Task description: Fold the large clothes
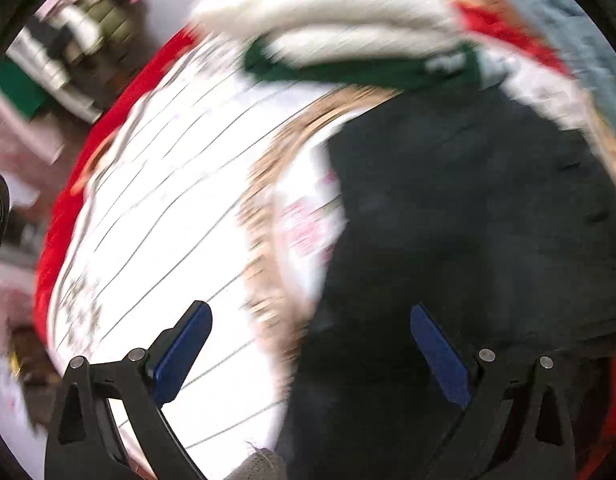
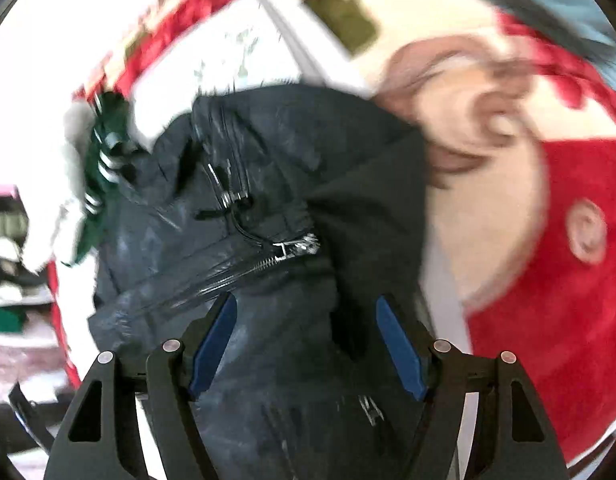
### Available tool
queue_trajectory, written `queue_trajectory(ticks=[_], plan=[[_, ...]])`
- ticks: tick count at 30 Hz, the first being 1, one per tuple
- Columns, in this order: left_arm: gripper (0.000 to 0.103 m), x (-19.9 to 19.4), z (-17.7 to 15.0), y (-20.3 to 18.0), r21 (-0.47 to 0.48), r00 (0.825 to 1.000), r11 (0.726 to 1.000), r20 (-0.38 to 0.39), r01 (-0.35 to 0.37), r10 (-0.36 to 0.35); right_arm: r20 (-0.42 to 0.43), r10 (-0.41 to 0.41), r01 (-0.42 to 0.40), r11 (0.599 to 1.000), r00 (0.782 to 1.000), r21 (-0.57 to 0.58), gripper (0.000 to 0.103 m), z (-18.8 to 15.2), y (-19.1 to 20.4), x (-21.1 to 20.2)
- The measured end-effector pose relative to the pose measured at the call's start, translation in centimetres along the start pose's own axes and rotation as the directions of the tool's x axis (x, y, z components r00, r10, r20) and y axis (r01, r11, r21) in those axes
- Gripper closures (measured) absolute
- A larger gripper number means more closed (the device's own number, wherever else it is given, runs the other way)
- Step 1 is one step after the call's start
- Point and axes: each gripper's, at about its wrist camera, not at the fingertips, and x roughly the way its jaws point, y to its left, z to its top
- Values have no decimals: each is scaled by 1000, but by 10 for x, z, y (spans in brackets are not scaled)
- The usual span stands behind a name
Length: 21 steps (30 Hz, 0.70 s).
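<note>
A: Black, slick shell fabric: one dark jacket (image 2: 267, 200), bunched, zipper (image 2: 243, 268) exposed. Location?

B: In my right view it fills the centre and runs down to six o'clock, straight between my right claw (image 2: 308, 344)'s fingers. In my left view the same jacket (image 1: 468, 240) sits from three to six o'clock on the white lined sheet (image 1: 167, 200), red blanket (image 2: 548, 280) beyond.

A: Claw condition?

B: Both spread. My left claw (image 1: 310, 354) pinches nothing; the right straddles cloth without closing.

A: Hazards?

B: Item one: both views are blurred, so I may close on a stray layer. Item two: slippery fabric could slide free. Item three: a pad could bite the zipper. Item four: the green-and-white garment (image 2: 99, 176) at nine o'clock touches the jacket and could drag along.
</note>
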Motion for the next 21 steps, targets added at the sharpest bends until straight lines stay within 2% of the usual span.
queue_trajectory(ticks=[1, 2, 3, 4, 6, 9, 12, 13, 15, 16, 19, 20, 21], plan=[[2, 4, -3, 7, -4, 1000, 1000, -10, -19, 19, -44, -12, 11, 1000, 999, -17, 31, 4, 4, 15], [2, 8, -8, 13, -1, 999, 999, -18, -38, 38, -96, -25, 20, 998, 995, -52, 48, 6, 11, 32], [2, 11, -13, 16, 6, 998, 999, -22, -51, 52, -111, -91, 81, 992, 990, -95, 79, 6, 17, 41], [2, 14, -19, 19, 18, 998, 998, -29, -63, 64, -92, -149, 137, 983, 985, -126, 82, 4, 22, 44], [2, 16, -25, 20, 34, 997, 997, -36, -64, 66, -40, -187, 177, 968, 982, -178, 92, -2, 31, 37], [2, 19, -34, 17, 63, 997, 997, -54, -47, 51, 83, -184, 195, 968, 979, -155, 95, -8, 31, 0], [2, 21, -36, 13, 82, 997, 996, -64, -33, 38, 192, -250, 265, 963, 949, -56, 95, -3, 12, -34], [2, 22, -36, 11, 88, 997, 996, -71, -23, 29, 171, -267, 276, 961, 949, -31, 95, 2, 2, -32], [2, 27, -33, 7, 103, 996, 995, -84, -17, 26, 34, -216, 217, 976, 976, -24, 94, 10, -15, -10], [2, 30, -32, 4, 109, 996, 994, -85, -13, 23, 3, -202, 202, 979, 979, -21, 93, 11, -19, -6], [2, 45, -28, -2, 124, 995, 992, -102, -9, 21, 7, -158, 158, 987, 987, -35, 83, 7, -26, -15], [2, 49, -26, -3, 122, 995, 992, -103, 7, 6, 17, -143, 143, 989, 990, -30, 72, 2, -31, -23], [3, 55, -24, -3, 123, 995, 992, -101, 15, -2, 24, -118, 118, 993, 993, -16, 55, -4, -39, -32]])
